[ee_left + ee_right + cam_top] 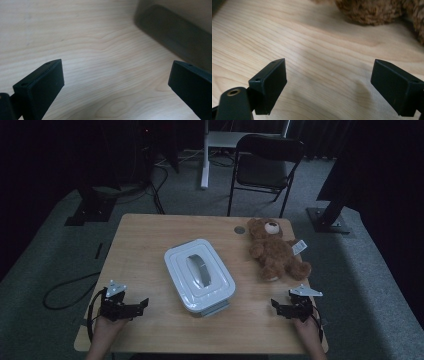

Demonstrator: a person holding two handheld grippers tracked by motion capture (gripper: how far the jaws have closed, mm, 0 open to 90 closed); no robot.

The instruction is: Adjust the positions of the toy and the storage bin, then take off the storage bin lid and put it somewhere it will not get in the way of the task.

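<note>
While both rest low on the table (pixel 150 235), the left tool (pixel 141 305) and right tool (pixel 276 305) gape empty.

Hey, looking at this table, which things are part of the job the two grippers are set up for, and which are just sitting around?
Likely part of the job:
- white lidded box, mid-table, lid on
- brown teddy bear, lying beside it
- left gripper and right gripper, both open, holding nothing

Just lying about:
- folding chair behind the table
- cables on the floor
</note>
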